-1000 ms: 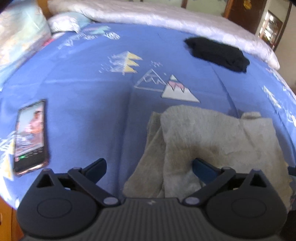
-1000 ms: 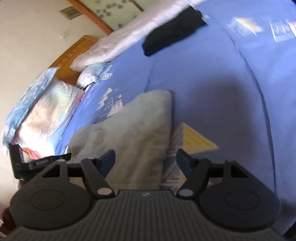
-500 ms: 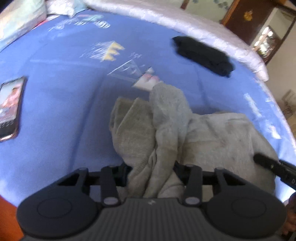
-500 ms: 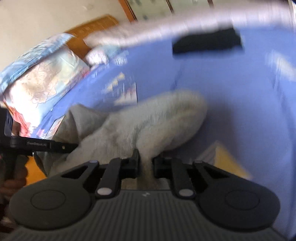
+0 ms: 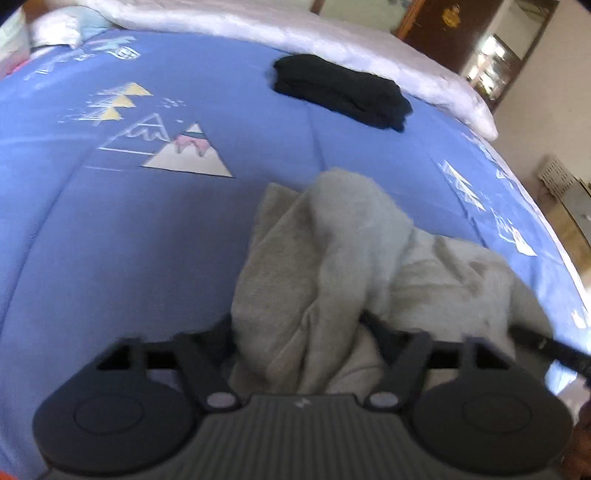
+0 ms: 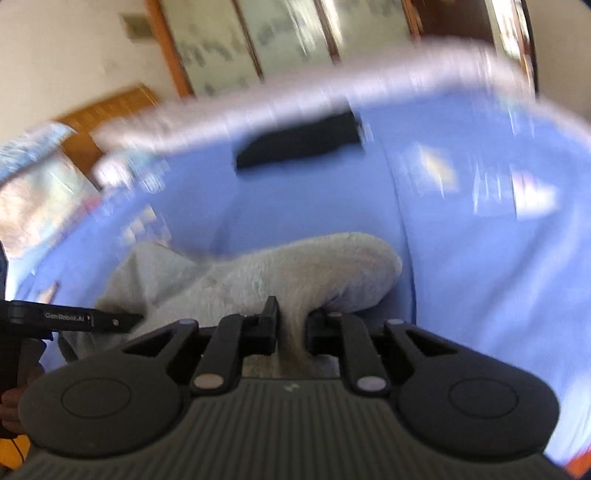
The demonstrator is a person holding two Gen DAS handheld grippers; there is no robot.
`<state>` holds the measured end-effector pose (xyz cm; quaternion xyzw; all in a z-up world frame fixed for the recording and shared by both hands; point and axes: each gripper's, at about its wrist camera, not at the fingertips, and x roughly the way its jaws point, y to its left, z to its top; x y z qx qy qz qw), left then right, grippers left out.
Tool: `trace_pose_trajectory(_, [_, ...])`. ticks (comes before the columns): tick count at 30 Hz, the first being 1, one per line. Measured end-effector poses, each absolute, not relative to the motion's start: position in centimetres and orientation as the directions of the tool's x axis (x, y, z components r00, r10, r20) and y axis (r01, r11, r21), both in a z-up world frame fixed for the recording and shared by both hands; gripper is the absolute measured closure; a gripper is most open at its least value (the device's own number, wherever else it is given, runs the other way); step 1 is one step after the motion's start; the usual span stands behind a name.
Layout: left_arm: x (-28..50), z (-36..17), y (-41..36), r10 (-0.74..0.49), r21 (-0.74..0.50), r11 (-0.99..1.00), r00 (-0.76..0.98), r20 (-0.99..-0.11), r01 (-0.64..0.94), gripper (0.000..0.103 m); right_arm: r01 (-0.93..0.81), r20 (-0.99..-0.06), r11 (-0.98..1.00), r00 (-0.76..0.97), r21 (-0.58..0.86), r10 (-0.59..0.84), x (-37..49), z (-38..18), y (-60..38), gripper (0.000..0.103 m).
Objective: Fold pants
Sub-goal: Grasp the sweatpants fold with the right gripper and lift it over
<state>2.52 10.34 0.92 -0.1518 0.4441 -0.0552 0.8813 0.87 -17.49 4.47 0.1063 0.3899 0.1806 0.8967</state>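
The grey pants lie bunched in a raised ridge on the blue bedspread. My left gripper sits at their near edge. Its jaws are opening and stand wide, with loose folds of cloth between the fingers. In the right wrist view, which is blurred, my right gripper pinches a narrow fold of the grey pants. Its jaws are opening slightly, and the pads still touch the cloth. Each gripper shows in the other's view: the left gripper at the left edge, the right gripper at the right edge.
A folded black garment lies further back on the bed, short of a white quilt along the far edge. Patterned pillows and a wooden headboard are at the left. The bed's right edge drops off to the floor.
Both grippers closed on the flat grey pants and pulled them into a ridge. The left jaws have since spread again. The phone has left the left wrist view.
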Motion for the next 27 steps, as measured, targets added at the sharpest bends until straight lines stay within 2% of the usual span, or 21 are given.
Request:
trace_pose_trajectory(2, [2.5, 0.8, 11.0, -0.238, -0.322, 0.946, 0.581, -0.778, -0.043, 0.019, -0.192, -0.663, 0.89, 0.606, 0.414, 0.439, 1.2, 3.7, -18.3, 0.066])
trace_pose_trajectory(3, [2.5, 0.8, 11.2, -0.244, -0.327, 0.944, 0.574, -0.782, -0.045, 0.018, -0.154, -0.663, 0.879, 0.602, 0.451, 0.445, 1.4, 3.6, -18.8, 0.048])
trace_pose_trajectory(4, [2.4, 0.8, 11.3, -0.251, -0.334, 0.942, 0.567, -0.784, -0.045, 0.018, -0.116, -0.656, 0.863, 0.603, 0.491, 0.454, 1.8, 3.4, -19.6, 0.039])
trace_pose_trajectory(10, [2.8, 0.7, 10.6, -0.232, -0.312, 0.949, 0.548, -0.804, -0.056, 0.012, 0.001, -0.6, 0.733, 0.575, 0.68, 0.556, 2.3, 2.3, -22.1, 0.034])
trace_pose_trajectory(16, [2.6, 0.8, 10.6, -0.232, -0.311, 0.949, 0.541, -0.808, -0.058, 0.011, -0.103, -0.592, 0.733, 0.52, 0.672, 0.616, 1.2, 3.2, -19.0, 0.034])
trace_pose_trajectory(21, [2.1, 0.7, 10.5, -0.229, -0.306, 0.951, 0.559, -0.797, -0.046, 0.011, -0.185, -0.606, 0.772, 0.521, 0.608, 0.602, 1.3, 3.2, -16.6, 0.033])
trace_pose_trajectory(27, [2.0, 0.6, 10.5, -0.227, -0.301, 0.953, 0.567, -0.792, -0.039, 0.01, -0.116, -0.519, 0.666, 0.533, 0.737, 0.668, 2.6, 1.5, -18.9, 0.033])
